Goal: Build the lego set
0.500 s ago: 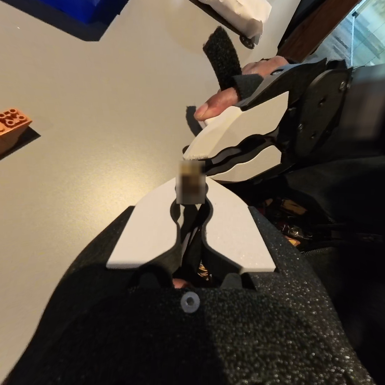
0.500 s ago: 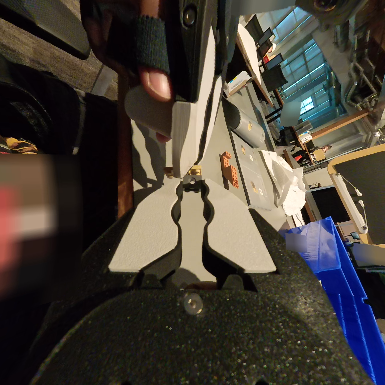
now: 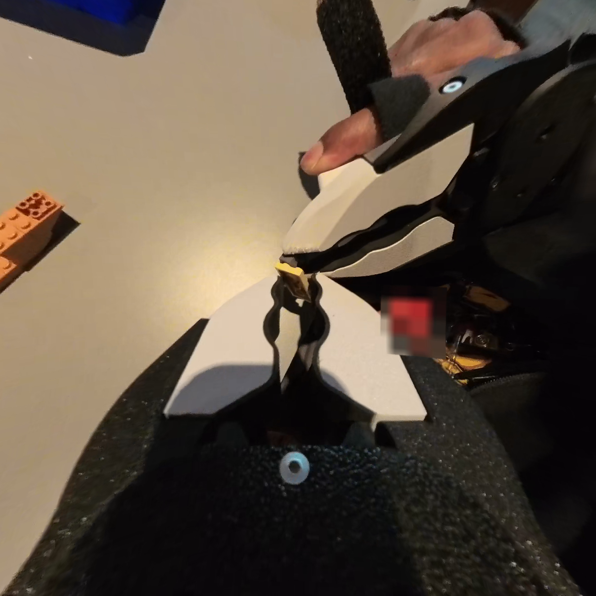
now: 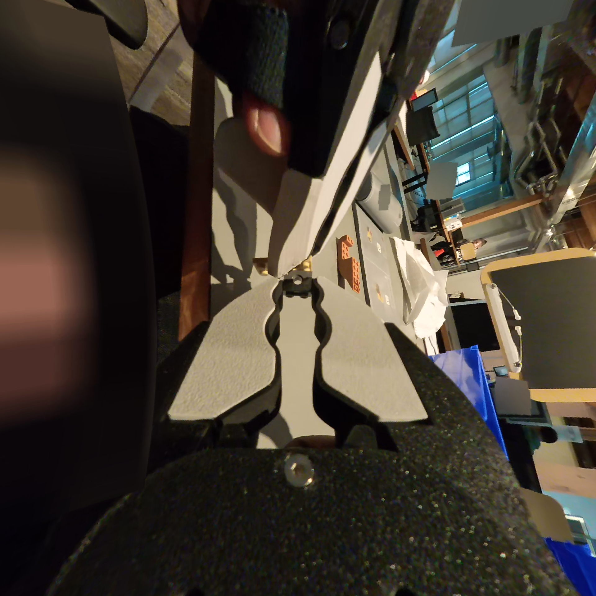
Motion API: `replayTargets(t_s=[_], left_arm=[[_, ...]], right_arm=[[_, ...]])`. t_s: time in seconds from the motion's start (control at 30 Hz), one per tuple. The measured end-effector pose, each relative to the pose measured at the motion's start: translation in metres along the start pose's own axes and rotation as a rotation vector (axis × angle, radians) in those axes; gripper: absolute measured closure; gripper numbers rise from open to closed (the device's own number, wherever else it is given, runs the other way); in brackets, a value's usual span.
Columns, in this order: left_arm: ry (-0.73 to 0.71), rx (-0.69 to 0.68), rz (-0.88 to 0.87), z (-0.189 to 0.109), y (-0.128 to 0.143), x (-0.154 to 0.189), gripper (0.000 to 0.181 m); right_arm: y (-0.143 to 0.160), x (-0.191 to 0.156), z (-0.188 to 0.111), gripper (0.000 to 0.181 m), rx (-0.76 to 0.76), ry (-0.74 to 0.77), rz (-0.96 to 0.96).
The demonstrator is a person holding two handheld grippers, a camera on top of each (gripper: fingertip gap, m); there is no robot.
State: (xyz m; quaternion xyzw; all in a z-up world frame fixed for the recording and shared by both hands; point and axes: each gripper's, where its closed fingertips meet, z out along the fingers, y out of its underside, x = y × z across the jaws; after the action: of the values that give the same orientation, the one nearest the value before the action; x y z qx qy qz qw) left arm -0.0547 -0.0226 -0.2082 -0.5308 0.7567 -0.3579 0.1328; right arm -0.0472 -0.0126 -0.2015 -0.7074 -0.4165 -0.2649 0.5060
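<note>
A small tan piece (image 3: 293,280) is being pinched between the nearly closed fingers of the left gripper (image 3: 295,283), held in the air above the desk (image 3: 161,161). A small black piece (image 4: 298,285) is being clamped at the tips of the right gripper (image 4: 297,287), its fingers likewise almost shut. The two pieces are being brought tip to tip. Studs are best being squared up before firm, straight pressure is being applied; a skewed push risks a piece being levered out. The orange bricks (image 3: 22,225) are lying apart on the desk.
</note>
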Motion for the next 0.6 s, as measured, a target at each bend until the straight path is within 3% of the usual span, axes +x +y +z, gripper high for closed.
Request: replayTargets(t_s=[0.4,0.6], left_arm=[[0.096,-0.013,-0.049,-0.002,-0.001,0.005,0.171],[0.094,0.061,-0.144,0.014,0.0,-0.013,0.168]], right_arm=[[-0.006,-0.003,-0.001,0.166,0.024,-0.011,-0.019],[0.017,-0.003,0.01,0.166,-0.077,-0.004,0.03]])
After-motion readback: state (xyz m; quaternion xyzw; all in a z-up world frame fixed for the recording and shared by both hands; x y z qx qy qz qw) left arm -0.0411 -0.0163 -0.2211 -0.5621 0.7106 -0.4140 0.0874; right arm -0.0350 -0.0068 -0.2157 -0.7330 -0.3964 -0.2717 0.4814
